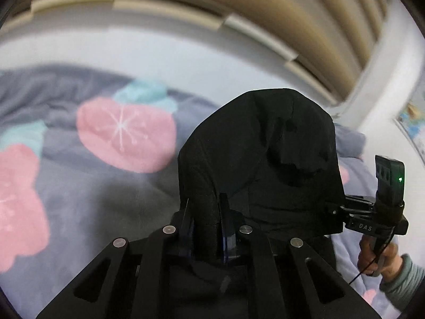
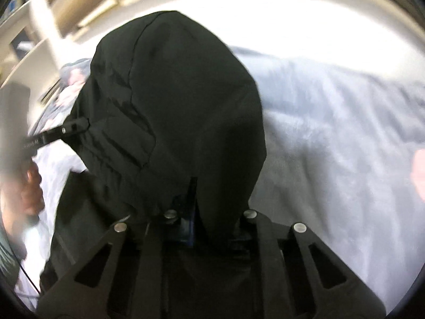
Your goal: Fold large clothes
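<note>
Both tools pinch the black garment (image 1: 255, 159): left tool (image 1: 205, 212), right tool (image 2: 191, 204). It hangs above the blanket (image 1: 79, 186). Next, probably lay it flat.

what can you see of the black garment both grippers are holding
The black garment looks like thin, matte woven cloth with stitched seams, bunched and creased. It is lifted above a grey blanket with pink prints. The left gripper and right gripper each pinch it, fabric draping over their fingers.
</note>
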A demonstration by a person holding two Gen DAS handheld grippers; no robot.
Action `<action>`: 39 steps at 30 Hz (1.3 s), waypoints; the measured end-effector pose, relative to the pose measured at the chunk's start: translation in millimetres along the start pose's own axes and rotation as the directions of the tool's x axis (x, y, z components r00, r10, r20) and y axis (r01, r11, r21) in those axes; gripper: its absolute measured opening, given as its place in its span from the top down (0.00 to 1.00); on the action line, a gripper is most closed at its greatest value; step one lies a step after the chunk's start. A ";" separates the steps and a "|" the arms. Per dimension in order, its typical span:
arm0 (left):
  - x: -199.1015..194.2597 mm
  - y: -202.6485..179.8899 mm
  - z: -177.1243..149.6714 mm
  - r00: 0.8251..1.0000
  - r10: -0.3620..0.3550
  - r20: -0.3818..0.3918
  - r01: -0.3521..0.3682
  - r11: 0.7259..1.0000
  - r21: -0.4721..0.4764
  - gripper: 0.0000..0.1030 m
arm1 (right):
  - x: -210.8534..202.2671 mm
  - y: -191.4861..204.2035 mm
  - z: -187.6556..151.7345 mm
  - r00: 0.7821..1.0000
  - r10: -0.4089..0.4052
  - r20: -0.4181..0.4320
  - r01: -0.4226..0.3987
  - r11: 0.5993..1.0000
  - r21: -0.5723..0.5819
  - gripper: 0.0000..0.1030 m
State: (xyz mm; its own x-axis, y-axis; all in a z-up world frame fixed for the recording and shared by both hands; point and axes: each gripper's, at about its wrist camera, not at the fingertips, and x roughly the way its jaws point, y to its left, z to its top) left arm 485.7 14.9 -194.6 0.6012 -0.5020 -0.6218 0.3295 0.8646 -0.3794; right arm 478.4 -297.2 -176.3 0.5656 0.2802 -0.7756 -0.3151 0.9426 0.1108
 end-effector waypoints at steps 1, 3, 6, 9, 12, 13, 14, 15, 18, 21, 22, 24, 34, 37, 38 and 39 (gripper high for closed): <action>-19.4 -8.8 -6.3 1.000 0.001 0.019 -0.002 1.000 0.018 0.86 | -8.4 2.9 -4.8 1.000 -0.012 0.014 0.012 1.000 -0.016 0.88; -46.3 -31.0 -14.8 0.999 0.006 0.045 -0.008 0.998 0.054 0.86 | -34.2 26.0 -20.3 0.998 -0.042 0.055 0.045 0.998 -0.051 0.88; -98.0 -50.7 -50.5 0.999 -0.006 0.042 0.002 0.994 0.108 0.85 | -84.5 50.7 -58.9 0.987 -0.110 0.120 0.123 0.987 -0.104 0.89; -133.9 -60.4 -100.7 1.000 -0.013 -0.011 0.015 0.992 0.122 0.78 | -107.3 75.1 -96.8 0.971 -0.181 0.159 0.203 0.970 -0.137 0.88; -129.6 -44.8 -158.1 0.989 0.051 -0.139 -0.046 0.998 0.040 0.78 | -97.1 91.6 -148.9 0.927 -0.346 0.142 0.369 0.909 -0.193 0.77; -122.8 -33.5 -179.3 0.978 0.092 -0.189 -0.093 0.996 0.006 0.81 | -85.0 91.0 -164.8 0.908 -0.405 0.109 0.420 0.883 -0.212 0.77; -119.2 -24.1 -193.8 0.967 0.123 -0.224 -0.131 0.991 -0.022 0.81 | -75.0 88.2 -177.4 0.902 -0.427 0.064 0.430 0.876 -0.218 0.77; -115.6 -11.2 -207.2 0.957 0.138 -0.257 -0.160 0.985 -0.066 0.82 | -65.7 80.9 -188.5 0.905 -0.426 0.000 0.417 0.886 -0.204 0.77; -133.1 13.7 -222.3 0.959 0.129 -0.252 -0.181 0.964 -0.194 0.85 | -69.7 55.8 -208.6 0.923 -0.369 -0.112 0.363 0.929 -0.068 0.77; -167.8 5.1 -197.8 0.977 0.130 -0.171 -0.160 0.971 -0.177 0.85 | -107.0 38.9 -206.4 0.950 -0.295 -0.100 0.304 0.949 0.087 0.71; -171.5 1.4 -187.8 0.979 0.132 -0.156 -0.157 0.974 -0.161 0.85 | -114.7 34.8 -203.4 0.957 -0.275 -0.091 0.284 0.952 0.115 0.68; -180.1 -13.2 -162.4 0.986 0.118 -0.114 -0.132 0.984 -0.121 0.84 | -132.7 30.9 -184.1 0.975 -0.217 -0.055 0.224 0.958 0.180 0.64; -92.5 -85.1 -88.5 0.983 0.043 -0.177 -0.048 0.999 -0.020 0.76 | -119.4 81.9 -102.0 0.999 -0.041 -0.022 0.044 0.984 0.172 0.48; -62.4 -82.9 -119.6 0.959 0.063 -0.275 -0.074 0.997 -0.028 0.76 | -60.0 91.8 -118.3 0.987 -0.010 -0.160 0.035 0.987 0.154 0.50; -55.0 -78.1 -133.5 0.949 0.074 -0.306 -0.089 0.995 -0.036 0.76 | -52.6 85.7 -131.4 0.980 -0.017 -0.196 0.046 0.989 0.142 0.50; -46.0 -70.1 -151.7 0.934 0.079 -0.349 -0.105 0.993 -0.058 0.76 | -40.5 85.9 -144.9 0.972 -0.022 -0.233 0.055 0.989 0.136 0.50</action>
State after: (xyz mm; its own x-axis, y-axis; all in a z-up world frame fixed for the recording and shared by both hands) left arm 324.5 -26.1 -243.4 0.3331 -0.4089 -0.8496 0.2221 0.9098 -0.3507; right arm 318.0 -253.9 -225.4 0.3791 0.2096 -0.9013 -0.1768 0.9725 0.1518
